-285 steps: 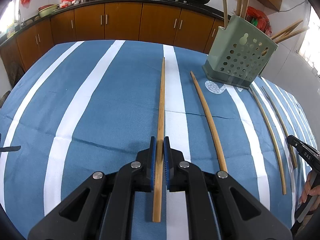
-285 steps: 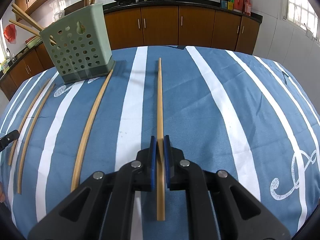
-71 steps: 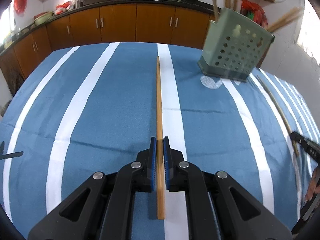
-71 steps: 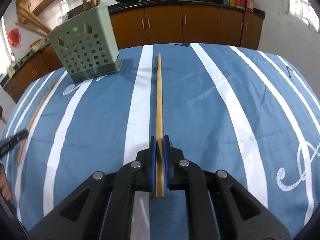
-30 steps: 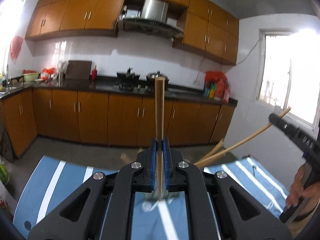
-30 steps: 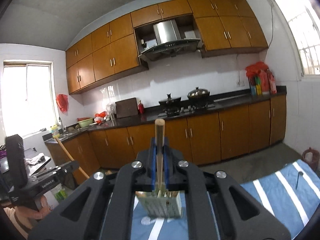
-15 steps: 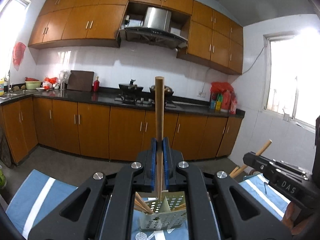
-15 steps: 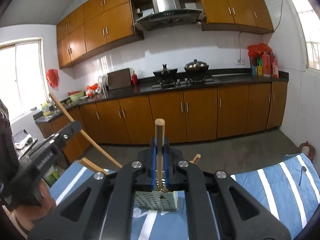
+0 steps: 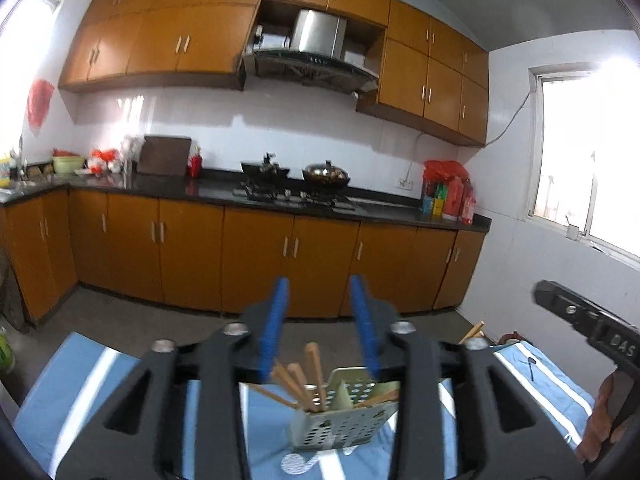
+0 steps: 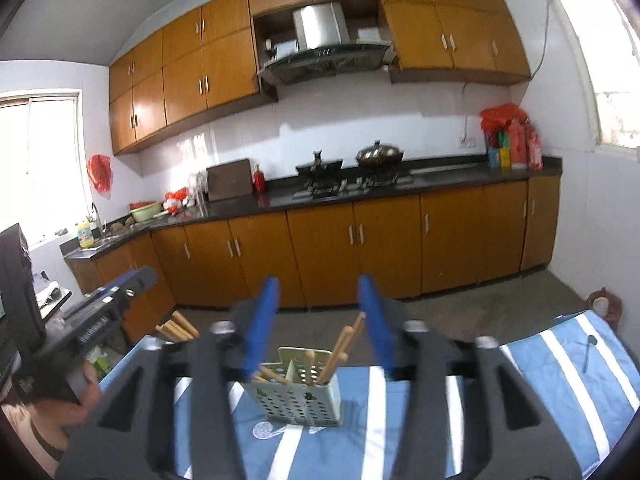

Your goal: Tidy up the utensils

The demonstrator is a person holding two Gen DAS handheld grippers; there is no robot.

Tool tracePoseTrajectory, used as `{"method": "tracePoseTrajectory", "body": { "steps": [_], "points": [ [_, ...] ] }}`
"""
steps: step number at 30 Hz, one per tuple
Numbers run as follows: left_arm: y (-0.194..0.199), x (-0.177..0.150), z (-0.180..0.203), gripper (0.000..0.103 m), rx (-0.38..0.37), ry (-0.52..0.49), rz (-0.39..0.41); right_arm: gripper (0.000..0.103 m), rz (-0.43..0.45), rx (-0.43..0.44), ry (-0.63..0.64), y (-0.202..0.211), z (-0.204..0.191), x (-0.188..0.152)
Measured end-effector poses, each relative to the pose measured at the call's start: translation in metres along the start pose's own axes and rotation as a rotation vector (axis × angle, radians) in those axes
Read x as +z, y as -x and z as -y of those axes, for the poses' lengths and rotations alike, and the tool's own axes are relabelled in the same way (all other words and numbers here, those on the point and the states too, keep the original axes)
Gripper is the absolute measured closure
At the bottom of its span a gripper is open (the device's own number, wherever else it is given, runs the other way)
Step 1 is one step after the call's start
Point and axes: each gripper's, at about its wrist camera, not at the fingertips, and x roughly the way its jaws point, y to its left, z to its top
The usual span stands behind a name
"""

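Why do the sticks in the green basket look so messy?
The chopsticks lean every which way in the green basket, some poking far out sideways instead of standing straight. The basket itself stands upright on the striped cloth. Nothing looks spilled or broken.

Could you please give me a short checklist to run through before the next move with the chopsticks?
1. Left gripper open, nothing between its fingers: ok.
2. Right gripper open, nothing between its fingers: ok.
3. Both grippers' jaws have just been opening, and the chopsticks stand in the green holder: ok.
4. Holder upright on the striped tablecloth: ok in the right wrist view; it looks tilted in the left wrist view.
5. More chopsticks left on the table: cannot tell, most of it is out of view.
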Motion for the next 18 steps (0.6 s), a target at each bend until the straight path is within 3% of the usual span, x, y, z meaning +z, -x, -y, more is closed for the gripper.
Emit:
{"method": "tracePoseTrajectory", "body": {
  "steps": [2, 4, 6, 8, 10, 18],
  "points": [
    [0.019, -0.001, -0.002, 0.055, 0.014, -0.027, 0.011, 0.031, 0.025, -0.024, 0.016, 0.023, -0.001, -0.01],
    [0.04, -0.008, -0.004, 0.035, 0.028, -0.054, 0.015, 0.01, 0.047, -0.057, 0.032, 0.043, -0.005, -0.025],
    [0.066, -0.023, -0.005, 0.025, 0.046, -0.077, 0.008, 0.004, 0.072, -0.106, 0.049, 0.063, -0.01, -0.044],
    [0.086, -0.038, -0.004, 0.015, 0.063, -0.088, -0.009, 0.004, 0.093, -0.168, 0.079, 0.082, -0.018, -0.069],
    [0.105, -0.056, -0.003, 0.004, 0.106, -0.097, -0.024, 0.004, 0.078, -0.168, 0.108, 0.095, -0.027, -0.092],
    [0.167, -0.12, 0.004, 0.002, 0.218, -0.172, -0.034, 0.004, -0.05, -0.14, 0.116, 0.129, -0.048, -0.168]
  ]
}}
